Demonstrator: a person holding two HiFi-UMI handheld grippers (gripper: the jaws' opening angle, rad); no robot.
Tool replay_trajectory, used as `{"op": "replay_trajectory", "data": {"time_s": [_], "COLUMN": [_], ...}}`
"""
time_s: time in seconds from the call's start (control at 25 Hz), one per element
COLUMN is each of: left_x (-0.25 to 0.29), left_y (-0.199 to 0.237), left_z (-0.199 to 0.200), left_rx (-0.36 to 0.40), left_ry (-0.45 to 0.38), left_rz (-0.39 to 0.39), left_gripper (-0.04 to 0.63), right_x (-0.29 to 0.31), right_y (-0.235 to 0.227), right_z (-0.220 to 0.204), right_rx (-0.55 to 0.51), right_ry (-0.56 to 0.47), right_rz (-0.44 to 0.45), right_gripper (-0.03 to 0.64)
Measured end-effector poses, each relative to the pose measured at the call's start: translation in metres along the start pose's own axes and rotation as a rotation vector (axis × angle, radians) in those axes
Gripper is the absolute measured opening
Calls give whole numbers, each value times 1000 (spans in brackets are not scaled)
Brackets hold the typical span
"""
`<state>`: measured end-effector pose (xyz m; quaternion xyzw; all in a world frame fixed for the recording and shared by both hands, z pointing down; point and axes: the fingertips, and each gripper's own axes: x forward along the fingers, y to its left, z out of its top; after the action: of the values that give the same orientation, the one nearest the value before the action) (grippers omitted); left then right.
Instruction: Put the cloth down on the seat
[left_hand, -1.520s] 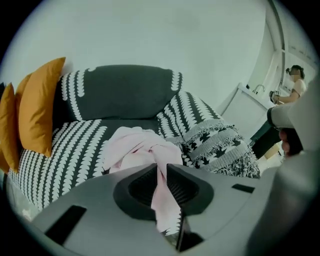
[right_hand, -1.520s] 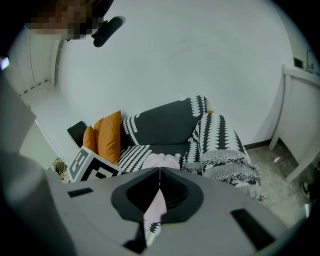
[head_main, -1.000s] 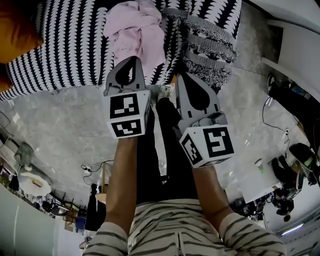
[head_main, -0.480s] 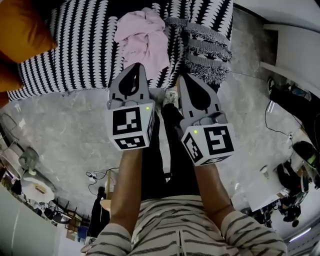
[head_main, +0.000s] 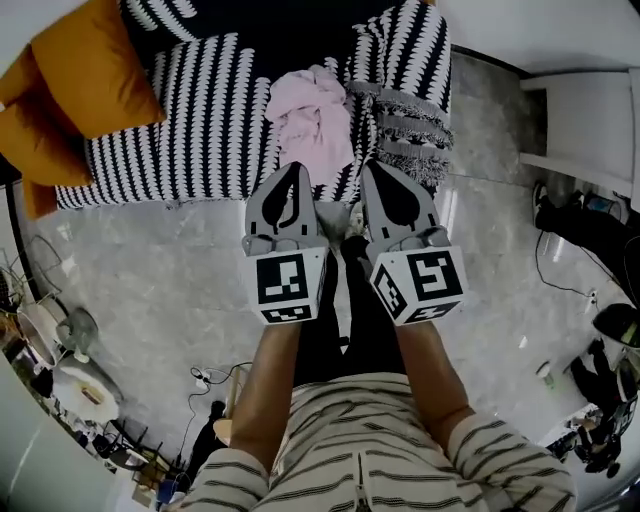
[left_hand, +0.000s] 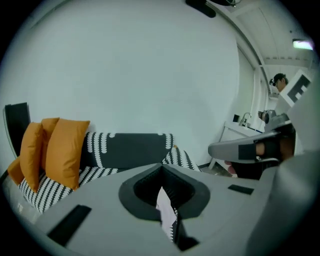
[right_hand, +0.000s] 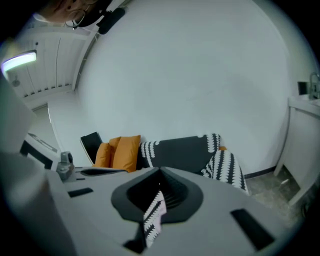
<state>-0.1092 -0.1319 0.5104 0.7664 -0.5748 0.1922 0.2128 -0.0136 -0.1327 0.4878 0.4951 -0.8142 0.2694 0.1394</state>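
A crumpled pink cloth lies on the seat of the black-and-white patterned sofa, close to its front edge. No gripper touches it. My left gripper and right gripper hang side by side over the floor just in front of the sofa, their tips pointing at the cloth. Both are shut and hold nothing. In the left gripper view the jaws meet, with the sofa beyond. The right gripper view shows its jaws together in front of the sofa.
Orange cushions lean at the sofa's left end. A fringed striped throw drapes over its right arm. White furniture stands to the right. Cables lie on the grey marble floor. The person's legs are below the grippers.
Both grippers have drawn back from the sofa and come closer together. The pink cloth stays on the seat, now farther from the tips. More of the sofa and cushions shows.
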Motion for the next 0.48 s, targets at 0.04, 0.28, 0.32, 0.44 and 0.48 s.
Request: {"op": "replay_trajectory", "data": {"time_s": [0.04, 0.28, 0.32, 0.44, 0.48], "left_x": [-8, -53, -60, -80, -85], "left_y": [-2, -9, -8, -7, -5], "left_z": [8, 65, 75, 98, 104], "left_rx": [17, 34, 26, 33, 32], "left_ry": [-11, -77, -94, -132, -142], "left_rz": [-2, -44, -44, -34, -25], "left_gripper": [3, 3, 3, 3, 3], "right_x": [-5, -35, -38, -50, -54], "right_y": [5, 36, 40, 50, 53], "right_z": [10, 66, 73, 91, 97], "right_rx": [-5, -38, -47, -65, -74], "right_ry": [-10, -78, -83, -100, -107], "right_rz": [6, 56, 63, 71, 71], "right_gripper": [12, 12, 12, 12, 12]}}
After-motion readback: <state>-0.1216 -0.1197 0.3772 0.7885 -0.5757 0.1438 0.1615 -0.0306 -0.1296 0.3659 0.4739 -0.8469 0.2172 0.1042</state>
